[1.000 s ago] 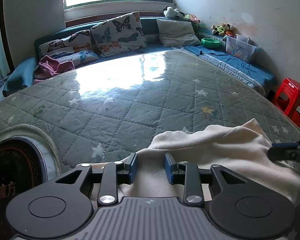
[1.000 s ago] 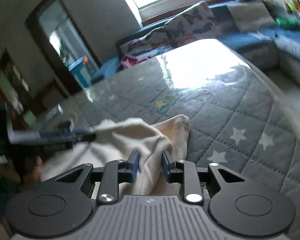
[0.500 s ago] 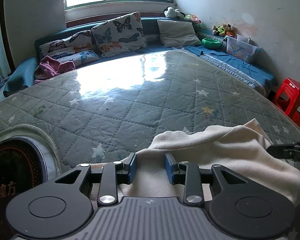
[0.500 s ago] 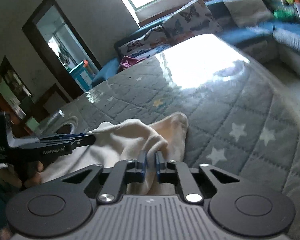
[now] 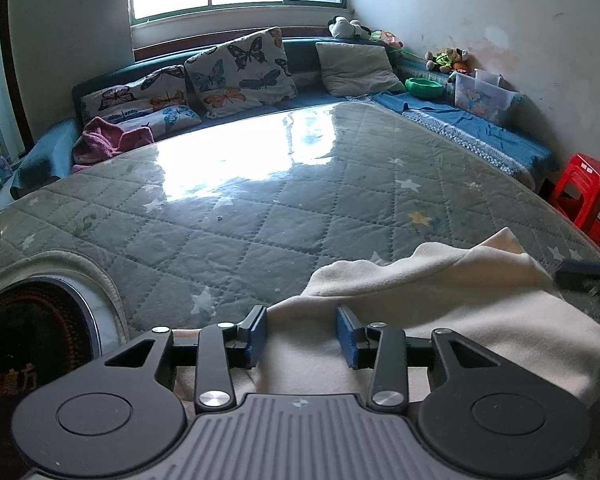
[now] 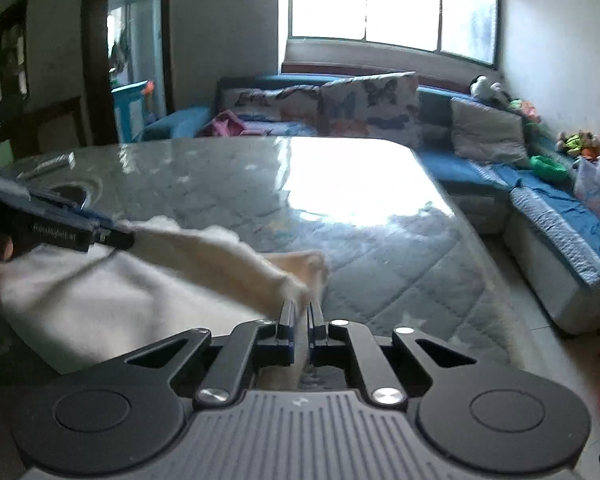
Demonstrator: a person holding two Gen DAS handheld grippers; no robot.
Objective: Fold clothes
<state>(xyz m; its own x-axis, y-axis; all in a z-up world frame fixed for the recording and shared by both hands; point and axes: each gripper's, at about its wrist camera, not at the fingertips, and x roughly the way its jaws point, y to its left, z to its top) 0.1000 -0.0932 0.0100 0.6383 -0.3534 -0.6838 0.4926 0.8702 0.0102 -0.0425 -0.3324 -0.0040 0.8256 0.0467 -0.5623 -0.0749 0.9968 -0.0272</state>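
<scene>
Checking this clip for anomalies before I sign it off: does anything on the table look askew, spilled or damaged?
Nothing spilled or damaged. The cream garment lies bunched and rumpled at the near edge of the quilted table cover, as expected mid-fold. The right gripper is shut on a fold of it; the left gripper stands open over the cloth, its jaws having just been opening.

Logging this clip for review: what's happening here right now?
A person with two handheld grippers is folding a cream garment on a quilted table. The right gripper is shut on a bunched edge of it. The left gripper sits over the cloth, its jaws apart and just widened, not pinching.
</scene>
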